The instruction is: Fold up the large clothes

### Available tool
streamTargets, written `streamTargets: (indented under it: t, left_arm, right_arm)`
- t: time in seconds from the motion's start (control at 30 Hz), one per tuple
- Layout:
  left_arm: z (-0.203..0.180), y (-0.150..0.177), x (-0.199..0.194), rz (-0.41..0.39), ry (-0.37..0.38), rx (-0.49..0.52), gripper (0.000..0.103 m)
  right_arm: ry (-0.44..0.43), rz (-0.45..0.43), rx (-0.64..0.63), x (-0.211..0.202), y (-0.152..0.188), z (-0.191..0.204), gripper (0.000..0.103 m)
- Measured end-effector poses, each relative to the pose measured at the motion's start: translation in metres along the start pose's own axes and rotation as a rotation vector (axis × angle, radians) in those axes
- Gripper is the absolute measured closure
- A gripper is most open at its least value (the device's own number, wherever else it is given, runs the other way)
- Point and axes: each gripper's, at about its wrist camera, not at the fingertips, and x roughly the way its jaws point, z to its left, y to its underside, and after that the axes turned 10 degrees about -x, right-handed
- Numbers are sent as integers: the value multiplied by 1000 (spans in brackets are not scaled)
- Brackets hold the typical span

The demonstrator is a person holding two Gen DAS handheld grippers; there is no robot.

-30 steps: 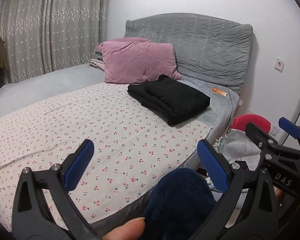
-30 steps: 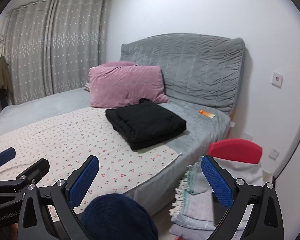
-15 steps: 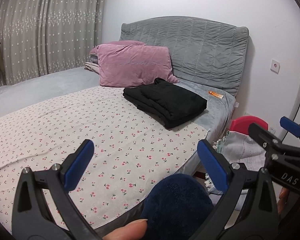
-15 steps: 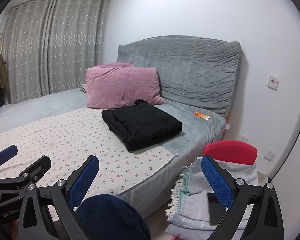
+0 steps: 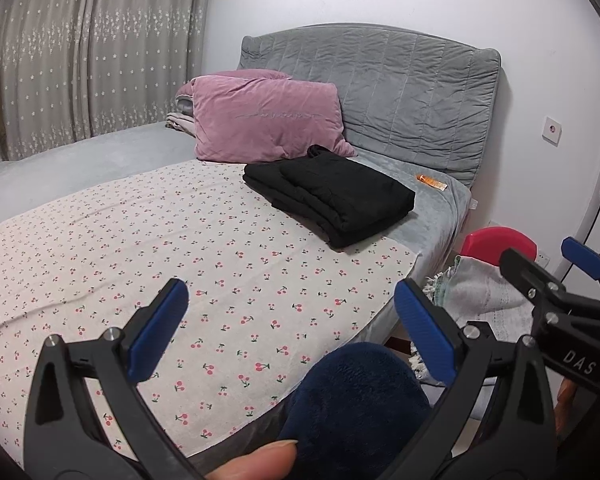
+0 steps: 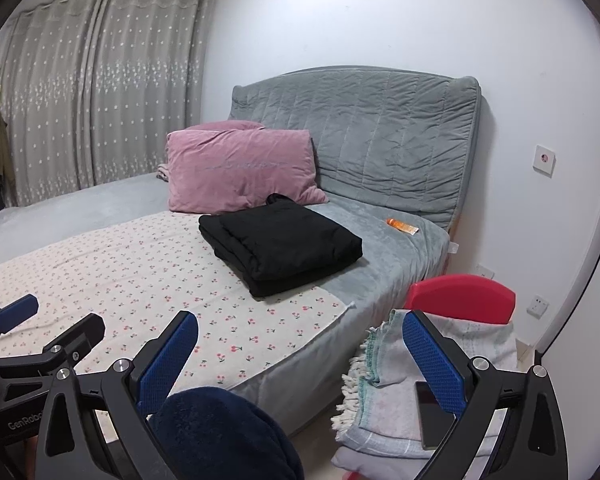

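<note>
1. While the black folded garment (image 5: pixel 332 204) lies on the cherry sheet (image 5: pixel 180 280) near the pink pillow (image 5: pixel 266 120), I risk to disturb its folds.
2. Both my left gripper (image 5: pixel 292 320) and right gripper (image 6: pixel 300 352) are wide apart and empty, well away from it.

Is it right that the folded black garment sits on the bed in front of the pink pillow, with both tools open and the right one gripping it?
Not quite. The right tool grips nothing: it is open and apart from the folded black garment, as the right wrist view shows. The rest holds: the garment lies in front of the pink pillow, and the left tool is open too.
</note>
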Motion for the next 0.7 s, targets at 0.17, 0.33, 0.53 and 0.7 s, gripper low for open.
streamTargets:
  t: [0.17,0.33,0.53,0.7]
  left_arm:
    - [-1,1,0,2,0,6,1]
    - [-1,1,0,1,3,6,1]
    - [-1,2,0,5,7,6,1]
    - [-1,1,2,8,3,5,1]
  right_arm:
    - [-2,13,4,5,4,0,0]
    - [-5,20,7,9,5,-4,0]
    - [-6,27,9,13,7,-5,0]
    - [-4,29,8,13,7,-4,0]
